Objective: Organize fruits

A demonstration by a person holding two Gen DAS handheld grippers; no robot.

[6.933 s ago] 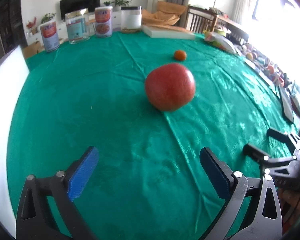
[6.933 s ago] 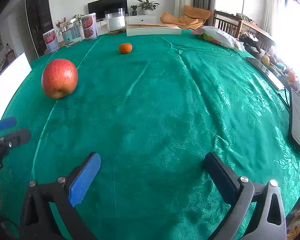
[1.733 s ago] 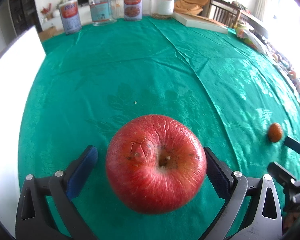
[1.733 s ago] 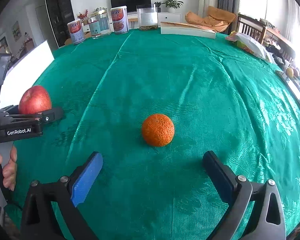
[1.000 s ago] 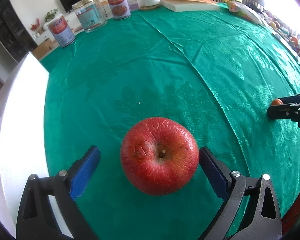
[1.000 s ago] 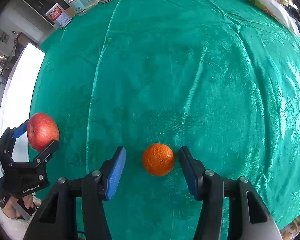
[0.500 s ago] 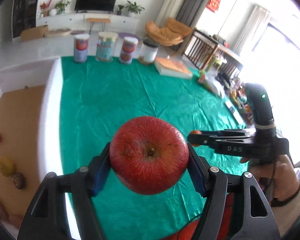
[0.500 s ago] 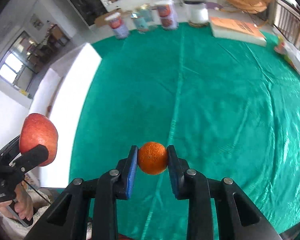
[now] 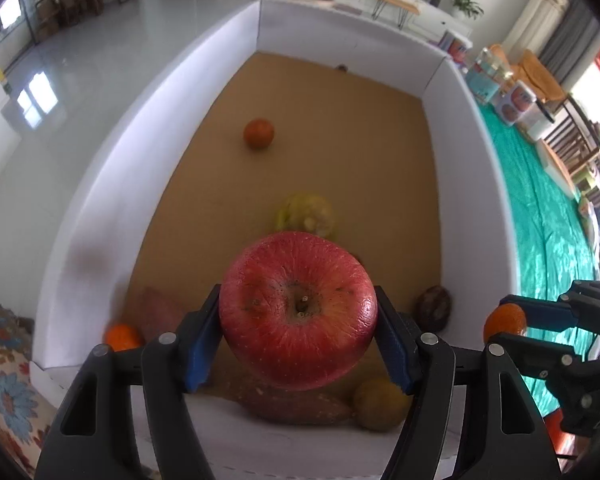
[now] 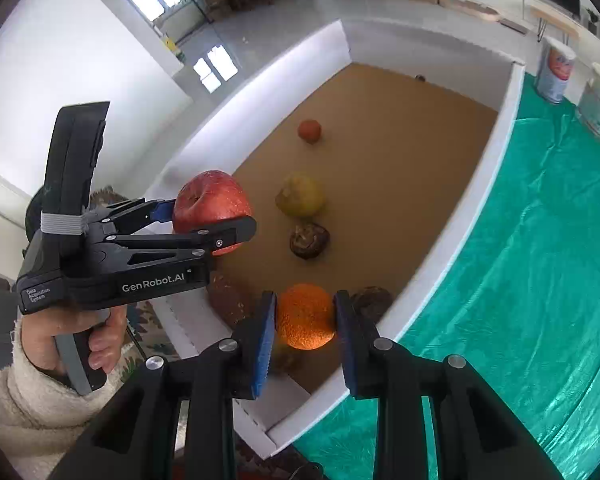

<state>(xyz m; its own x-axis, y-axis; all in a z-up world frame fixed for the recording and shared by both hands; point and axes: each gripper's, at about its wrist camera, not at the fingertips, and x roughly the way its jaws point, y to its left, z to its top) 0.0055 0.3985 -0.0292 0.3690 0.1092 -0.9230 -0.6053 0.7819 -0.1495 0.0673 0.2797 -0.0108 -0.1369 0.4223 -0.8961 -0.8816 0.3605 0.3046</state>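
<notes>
Carrying stage, both fruits lifted over the white box (image 9: pixel 148 92), none yet released. Left gripper (image 9: pixel 300 346): fingers clamped on the apple (image 9: pixel 298 312), which hung above the box's near end, over a sweet potato (image 9: pixel 296 404) and a yellowish fruit (image 9: pixel 380 404). Right gripper (image 10: pixel 305 316): fingers clamped on the orange (image 10: pixel 305 316), just inside the box's near corner beside the green table (image 10: pixel 540 280). Next move, as judged: lower each fruit to a bare patch of the brown floor, clear of fruit already there, then part the fingers. Hidden or unclear: the apple covered the floor beneath it; a dark round item (image 10: pixel 309 240) could not be identified; a small speck at the far wall was too small to tell.
</notes>
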